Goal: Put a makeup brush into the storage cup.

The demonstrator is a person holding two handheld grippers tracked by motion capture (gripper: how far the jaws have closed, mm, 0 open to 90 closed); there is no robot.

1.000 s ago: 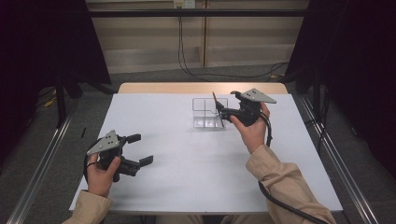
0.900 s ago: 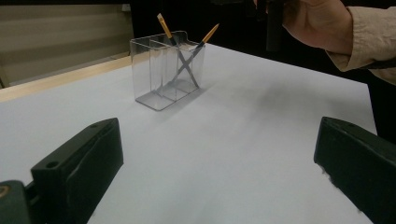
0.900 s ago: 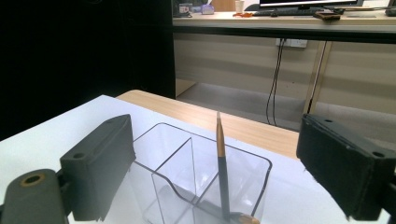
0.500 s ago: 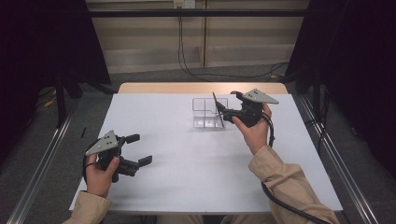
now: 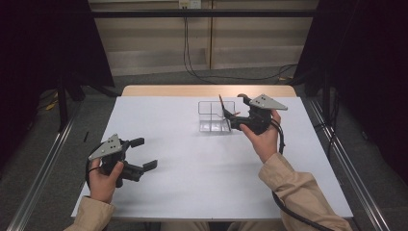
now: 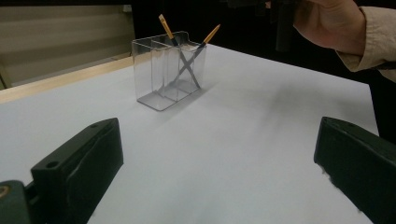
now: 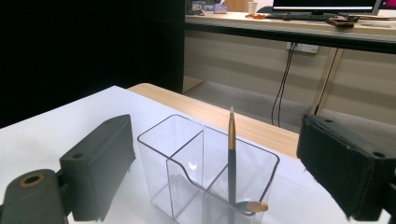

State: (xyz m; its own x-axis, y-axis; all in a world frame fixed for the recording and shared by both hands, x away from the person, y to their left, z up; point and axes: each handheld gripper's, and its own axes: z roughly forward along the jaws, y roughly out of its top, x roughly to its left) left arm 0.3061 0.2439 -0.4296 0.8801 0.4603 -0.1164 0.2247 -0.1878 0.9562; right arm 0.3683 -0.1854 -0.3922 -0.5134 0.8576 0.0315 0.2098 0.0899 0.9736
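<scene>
Clear holder (image 5: pixel 215 117) with two brushes (image 6: pixel 187 56) unmoved near table's far edge; right gripper (image 5: pixel 232 115), jaws spread empty, hovers unchanged; left gripper (image 5: pixel 143 154) likewise agape.

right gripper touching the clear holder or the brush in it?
Apart. In the right gripper view the right gripper is open, its jaws standing wide to either side of the clear holder, with gaps showing; the upright brush stands free between them.

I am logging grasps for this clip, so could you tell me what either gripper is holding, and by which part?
Nothing is held. The left gripper is open over bare table, and the right gripper is open beside the clear holder, whose two brushes stand free.
</scene>
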